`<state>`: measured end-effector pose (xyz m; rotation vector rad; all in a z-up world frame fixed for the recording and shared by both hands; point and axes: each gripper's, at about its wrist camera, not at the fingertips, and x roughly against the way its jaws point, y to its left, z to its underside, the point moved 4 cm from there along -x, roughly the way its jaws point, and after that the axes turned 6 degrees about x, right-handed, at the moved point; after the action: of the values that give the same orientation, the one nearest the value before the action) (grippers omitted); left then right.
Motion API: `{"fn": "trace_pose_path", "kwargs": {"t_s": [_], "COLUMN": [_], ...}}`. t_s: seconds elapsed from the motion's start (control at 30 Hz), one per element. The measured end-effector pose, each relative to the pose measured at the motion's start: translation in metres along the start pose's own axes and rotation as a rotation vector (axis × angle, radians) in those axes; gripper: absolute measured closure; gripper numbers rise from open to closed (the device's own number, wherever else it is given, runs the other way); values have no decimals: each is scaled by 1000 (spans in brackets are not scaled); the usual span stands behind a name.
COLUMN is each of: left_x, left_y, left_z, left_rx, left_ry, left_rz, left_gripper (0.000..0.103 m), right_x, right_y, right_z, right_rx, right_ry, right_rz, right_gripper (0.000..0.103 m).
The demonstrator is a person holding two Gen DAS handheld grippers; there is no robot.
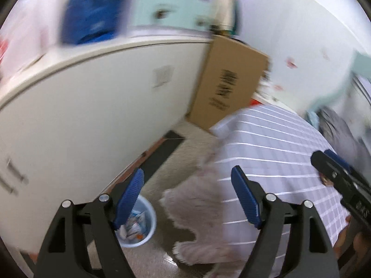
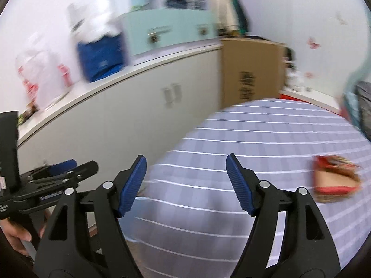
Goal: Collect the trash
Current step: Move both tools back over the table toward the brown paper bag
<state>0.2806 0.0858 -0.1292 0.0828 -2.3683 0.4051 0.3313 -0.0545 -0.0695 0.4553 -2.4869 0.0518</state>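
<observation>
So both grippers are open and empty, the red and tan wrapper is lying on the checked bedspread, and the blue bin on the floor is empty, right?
Not quite. The blue bin is not empty: the left wrist view shows crumpled wrappers and paper already in it. The rest holds: the left gripper and right gripper are open with nothing between the fingers, and the red and tan wrapper lies on the checked bedspread.

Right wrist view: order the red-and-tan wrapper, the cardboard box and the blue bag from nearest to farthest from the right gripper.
From the right gripper:
1. Red-and-tan wrapper, on the checked bedspread, to its right.
2. Cardboard box, beyond the bed, standing against the cabinet end.
3. Blue bag, on the cabinet top, far left; blurred.
</observation>
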Motion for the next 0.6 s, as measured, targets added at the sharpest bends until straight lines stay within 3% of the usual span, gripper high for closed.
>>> {"fn": "trace_pose_path", "kwargs": {"t_s": [0.17,0.3,0.37,0.47,0.6], "left_x": [-21,-46,-61,-86,-107], "left_y": [-115,-185,-215,-242,-264], "left_z": [9,22,29,37,40], "left_rx": [-205,-250,-250,-244,-243], "left_ry": [36,112,163,231,276], "left_rz": [142,240,294,317,344], "left_gripper": [27,27,27,27,27], "right_x": [36,58,62,59,51], "right_y": [-103,-180,-214,-248,-267], "right_z": [21,46,59,73,78], "right_rx": [-147,-338,-443,-546,-602], "right_ry": [-23,-40,-48,-40,-36], "right_rz": [157,210,207,173,109], "right_gripper": [29,28,28,28,28]}}
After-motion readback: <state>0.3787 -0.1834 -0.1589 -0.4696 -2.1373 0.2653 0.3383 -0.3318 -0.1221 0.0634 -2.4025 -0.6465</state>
